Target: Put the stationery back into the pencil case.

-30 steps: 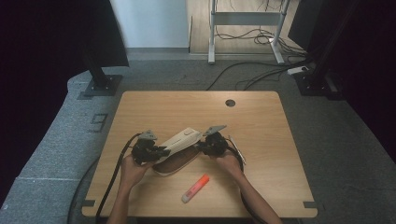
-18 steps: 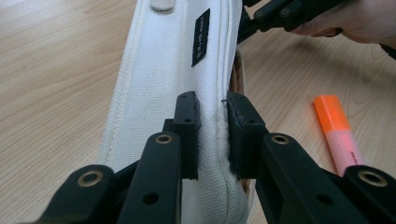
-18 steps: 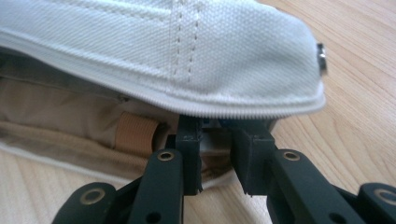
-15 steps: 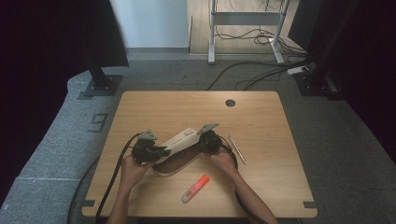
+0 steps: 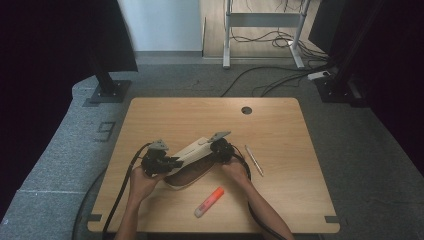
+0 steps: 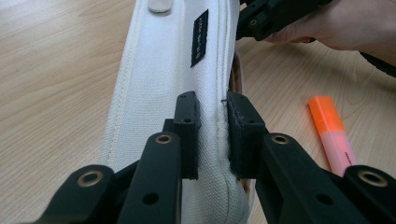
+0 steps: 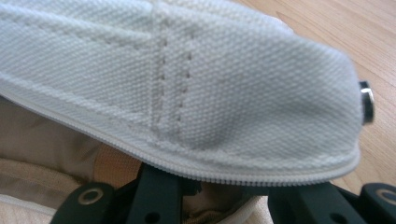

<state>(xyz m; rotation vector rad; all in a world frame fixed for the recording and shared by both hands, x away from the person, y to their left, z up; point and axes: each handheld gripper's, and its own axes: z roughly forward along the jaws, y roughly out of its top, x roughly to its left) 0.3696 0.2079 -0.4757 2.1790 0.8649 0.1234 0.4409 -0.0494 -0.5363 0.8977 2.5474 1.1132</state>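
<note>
— Holding the white pencil case (image 5: 192,152) near the front middle of the counter (image 5: 280,125), are you?

— Yes. My left tongs (image 6: 212,135) are clamped narrow on a fold of canvas at its near end. My right tongs (image 5: 220,147) are at the far end, under the open lid; their jaws have just been opening a little. They are tucked beneath the zip edge, so I cannot tell whether they grip anything.

— What makes this step go well?

— I'd judge: keep the left pinch firm as the anchor and lift the lid gently with the right, so the mouth gapes without dragging the case.

— And the orange highlighter (image 5: 209,201)?

— It lies just in front of the case, the pen (image 5: 254,160) to its right. Both wait outside.
</note>
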